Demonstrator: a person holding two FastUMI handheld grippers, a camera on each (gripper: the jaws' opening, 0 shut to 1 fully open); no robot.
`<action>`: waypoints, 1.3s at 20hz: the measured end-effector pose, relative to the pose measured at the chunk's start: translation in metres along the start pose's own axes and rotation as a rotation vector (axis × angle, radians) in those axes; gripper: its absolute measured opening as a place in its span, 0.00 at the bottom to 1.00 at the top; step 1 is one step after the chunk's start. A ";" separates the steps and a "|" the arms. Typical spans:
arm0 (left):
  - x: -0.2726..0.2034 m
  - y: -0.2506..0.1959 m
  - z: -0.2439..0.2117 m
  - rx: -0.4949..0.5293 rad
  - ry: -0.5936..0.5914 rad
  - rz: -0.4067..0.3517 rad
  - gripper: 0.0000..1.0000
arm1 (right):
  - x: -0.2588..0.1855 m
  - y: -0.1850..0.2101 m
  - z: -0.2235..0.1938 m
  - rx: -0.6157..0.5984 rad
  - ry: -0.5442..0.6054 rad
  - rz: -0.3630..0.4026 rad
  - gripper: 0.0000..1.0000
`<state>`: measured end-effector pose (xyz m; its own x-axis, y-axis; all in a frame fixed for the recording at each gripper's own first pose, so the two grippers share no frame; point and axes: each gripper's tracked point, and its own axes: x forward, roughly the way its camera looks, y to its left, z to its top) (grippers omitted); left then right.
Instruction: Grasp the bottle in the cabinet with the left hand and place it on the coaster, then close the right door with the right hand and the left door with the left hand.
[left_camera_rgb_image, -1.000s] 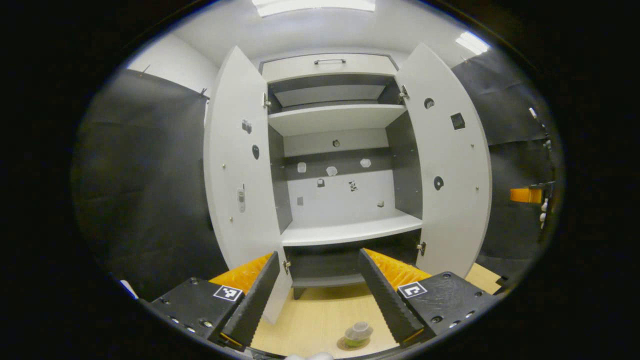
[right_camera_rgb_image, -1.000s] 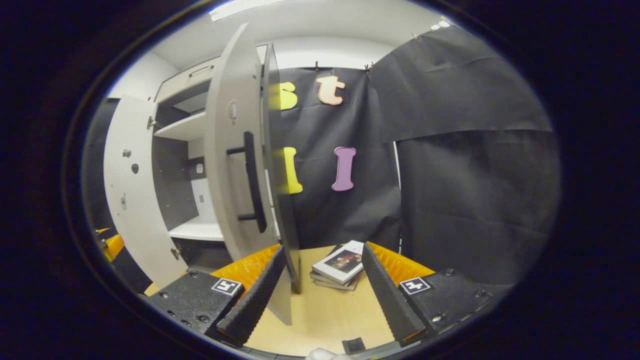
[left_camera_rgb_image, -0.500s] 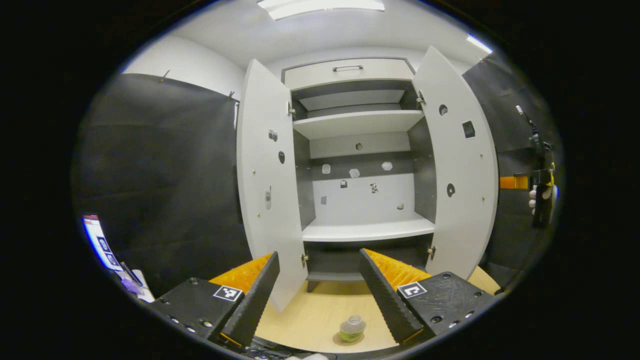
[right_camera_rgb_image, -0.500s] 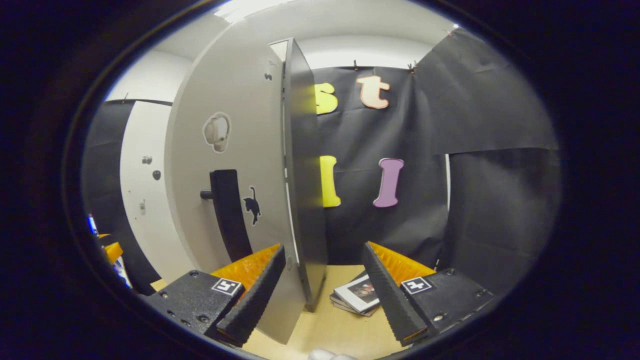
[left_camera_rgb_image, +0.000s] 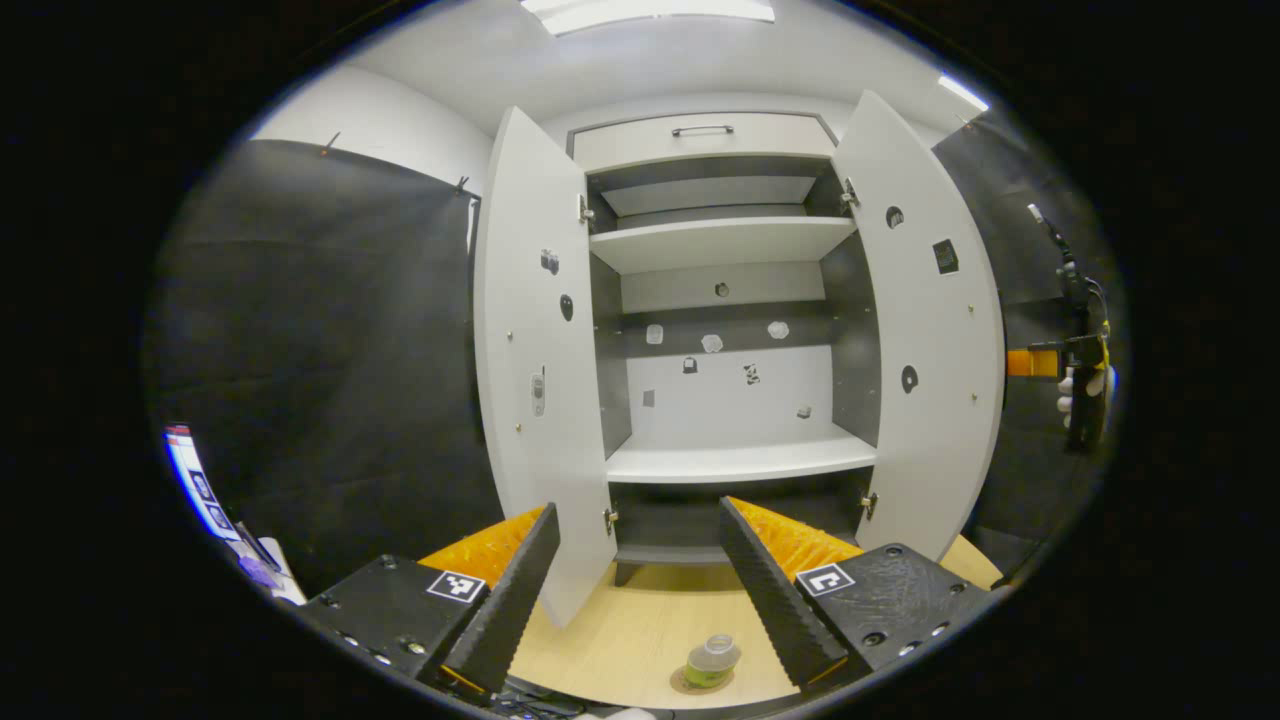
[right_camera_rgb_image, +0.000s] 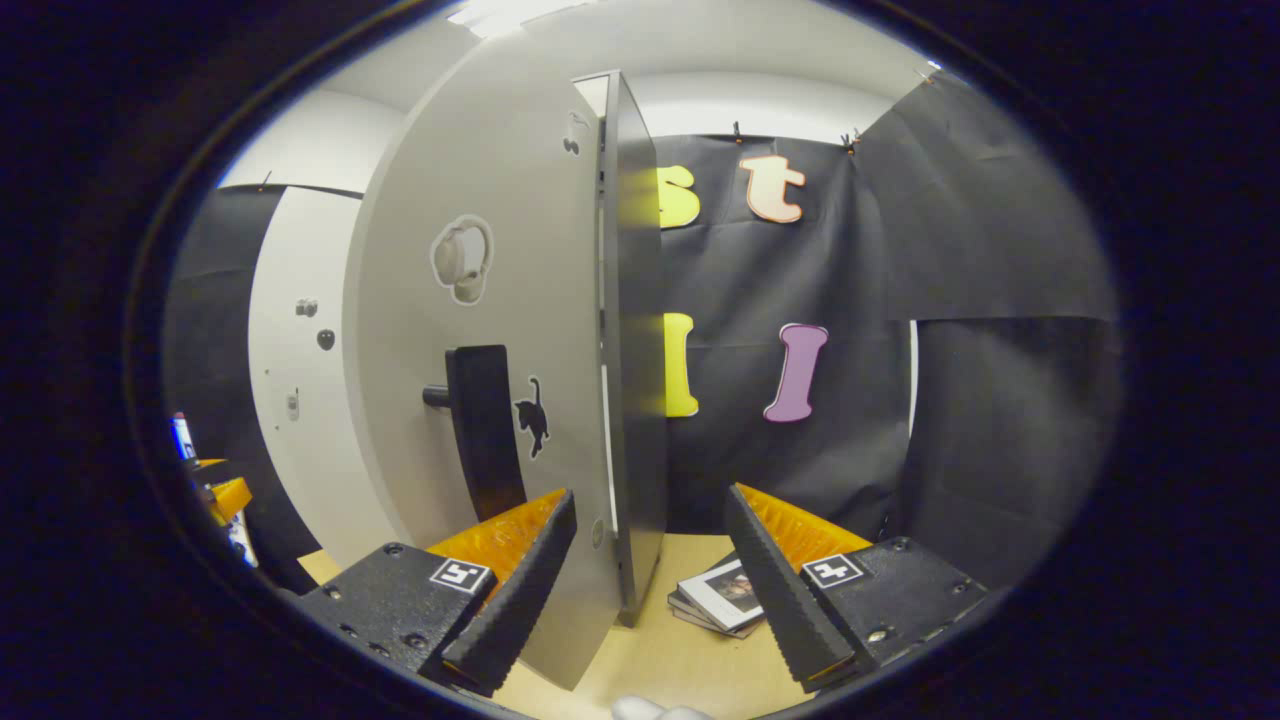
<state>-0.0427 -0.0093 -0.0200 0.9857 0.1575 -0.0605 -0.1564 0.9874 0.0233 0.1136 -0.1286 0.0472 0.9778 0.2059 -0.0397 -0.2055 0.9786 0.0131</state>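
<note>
A small clear bottle (left_camera_rgb_image: 712, 660) with green contents stands on a round coaster (left_camera_rgb_image: 700, 683) on the wooden floor board in front of the cabinet (left_camera_rgb_image: 735, 462). My left gripper (left_camera_rgb_image: 637, 507) is open and empty, drawn back above the bottle, facing the cabinet's empty shelves. Both doors stand open: the left door (left_camera_rgb_image: 535, 360) and the right door (left_camera_rgb_image: 925, 330). In the right gripper view the right door's outer face (right_camera_rgb_image: 500, 300) with its dark handle (right_camera_rgb_image: 480, 430) is close. Its free edge (right_camera_rgb_image: 630, 350) lies between the fingers of my open right gripper (right_camera_rgb_image: 648, 497).
A stack of books (right_camera_rgb_image: 725, 595) lies on the wooden floor behind the right door. A drawer with a handle (left_camera_rgb_image: 702, 131) tops the cabinet. The right gripper (left_camera_rgb_image: 1075, 385), held by a gloved hand, is beyond the right door. Papers (left_camera_rgb_image: 210, 490) lie at far left.
The right gripper has closed in on the right door, whose free edge now sits between its fingers. The left gripper has drawn back and turned slightly; the bottle stays on the coaster.
</note>
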 end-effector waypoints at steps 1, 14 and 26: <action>0.004 0.004 0.001 -0.001 0.000 -0.013 0.97 | 0.001 0.006 0.000 -0.004 0.001 -0.004 0.99; 0.020 0.073 -0.004 0.030 0.003 -0.056 0.97 | 0.035 0.138 -0.004 -0.025 0.001 0.041 0.99; 0.036 0.128 -0.004 0.032 -0.019 -0.022 0.97 | 0.009 0.186 -0.024 -0.046 0.016 0.024 0.99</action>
<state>-0.0276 0.1223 -0.0237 0.9899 0.1355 -0.0425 -0.1332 0.9896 0.0537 0.0834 0.0550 0.0251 0.9719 0.2287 -0.0563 -0.2307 0.9725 -0.0319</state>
